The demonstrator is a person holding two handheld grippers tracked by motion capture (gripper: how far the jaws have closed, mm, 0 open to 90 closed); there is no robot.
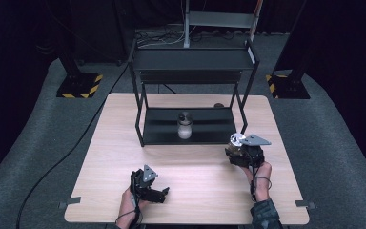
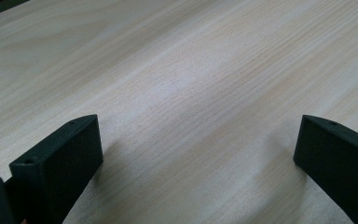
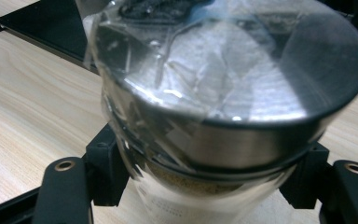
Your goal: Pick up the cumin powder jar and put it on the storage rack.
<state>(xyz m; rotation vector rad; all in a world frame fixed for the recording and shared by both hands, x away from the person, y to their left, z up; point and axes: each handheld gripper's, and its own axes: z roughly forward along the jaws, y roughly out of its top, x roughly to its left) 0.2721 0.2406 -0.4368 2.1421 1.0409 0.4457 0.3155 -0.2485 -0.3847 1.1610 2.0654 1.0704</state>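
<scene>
In the high view, at seven o'clock on the wooden table point(image 1: 195, 191), the left gripper point(image 1: 164, 192) is held low over the bare wood, its jaws spread wide apart with nothing between them. At the table's centre, toward twelve o'clock, a second jar point(image 1: 185, 125) is seen standing on the lower shelf of the black rack point(image 1: 190, 59). At four o'clock, the right gripper point(image 1: 237, 151) is clamped on a metal-lidded jar point(image 3: 223, 102), carried above the tabletop just beside the rack's right front leg.
</scene>
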